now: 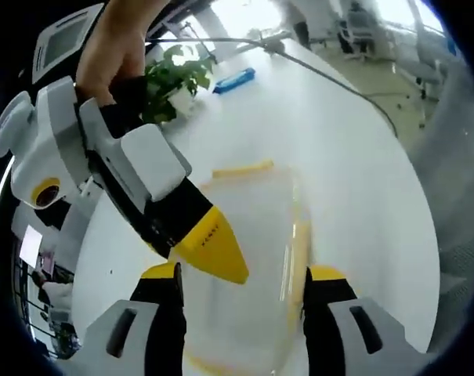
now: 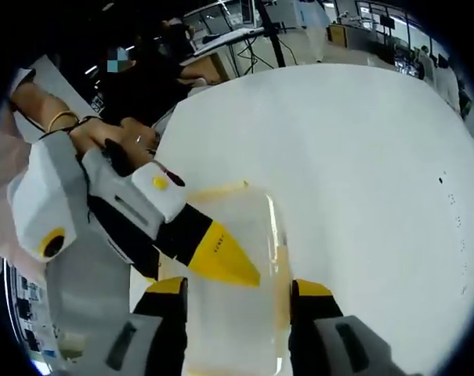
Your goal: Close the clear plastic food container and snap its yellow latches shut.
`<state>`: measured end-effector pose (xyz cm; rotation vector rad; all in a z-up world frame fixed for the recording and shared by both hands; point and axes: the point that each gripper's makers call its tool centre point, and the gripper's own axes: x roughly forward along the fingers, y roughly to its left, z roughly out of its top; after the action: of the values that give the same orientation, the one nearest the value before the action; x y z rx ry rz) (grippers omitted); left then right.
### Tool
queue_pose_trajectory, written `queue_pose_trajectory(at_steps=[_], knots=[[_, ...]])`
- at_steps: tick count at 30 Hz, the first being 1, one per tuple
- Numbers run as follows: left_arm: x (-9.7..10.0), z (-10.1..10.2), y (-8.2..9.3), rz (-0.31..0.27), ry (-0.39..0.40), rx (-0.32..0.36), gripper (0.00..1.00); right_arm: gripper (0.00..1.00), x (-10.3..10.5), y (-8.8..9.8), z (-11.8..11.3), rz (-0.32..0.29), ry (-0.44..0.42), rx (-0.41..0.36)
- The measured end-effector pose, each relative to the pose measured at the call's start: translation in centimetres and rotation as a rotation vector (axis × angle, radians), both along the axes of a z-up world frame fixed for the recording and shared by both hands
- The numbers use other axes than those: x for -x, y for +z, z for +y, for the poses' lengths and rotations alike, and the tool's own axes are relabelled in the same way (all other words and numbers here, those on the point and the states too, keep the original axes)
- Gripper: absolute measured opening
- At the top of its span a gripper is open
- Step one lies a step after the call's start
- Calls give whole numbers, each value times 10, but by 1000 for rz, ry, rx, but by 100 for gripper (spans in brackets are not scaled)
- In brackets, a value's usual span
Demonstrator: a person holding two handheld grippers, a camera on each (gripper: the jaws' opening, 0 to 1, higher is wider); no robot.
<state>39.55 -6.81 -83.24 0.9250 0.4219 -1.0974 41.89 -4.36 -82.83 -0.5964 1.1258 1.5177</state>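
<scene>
My left gripper (image 1: 242, 282) and right gripper (image 2: 238, 291) both have fingers spread, straddling the clear container (image 1: 248, 258) on the white counter (image 1: 354, 180) — nothing gripped. Risk: the yellow latches (image 1: 243, 168) only half-catch if I press off-centre — container skids.

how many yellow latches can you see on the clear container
2. One yellow latch lies along the container's far edge; another latch runs down its right side, beside the left tool. Others may be hidden under the tools.
</scene>
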Motion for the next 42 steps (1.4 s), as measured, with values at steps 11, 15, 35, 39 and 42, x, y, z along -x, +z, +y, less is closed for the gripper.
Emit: queue_pose_trajectory(at_steps=[11, 15, 35, 39, 42], knots=[[-1, 0, 1, 10, 5, -7, 58, 50, 0, 3, 2, -51, 4, 52], [0, 0, 1, 14, 6, -8, 58, 50, 0, 6, 2, -121, 11, 49], [9, 2, 8, 28, -26, 26, 52, 48, -1, 14, -3, -296, -186, 1], [13, 3, 9, 23, -12, 32, 50, 49, -1, 15, -8, -324, -303, -23], [18, -1, 16, 60, -2, 86, 49, 49, 1, 16, -10, -348, -332, -31]])
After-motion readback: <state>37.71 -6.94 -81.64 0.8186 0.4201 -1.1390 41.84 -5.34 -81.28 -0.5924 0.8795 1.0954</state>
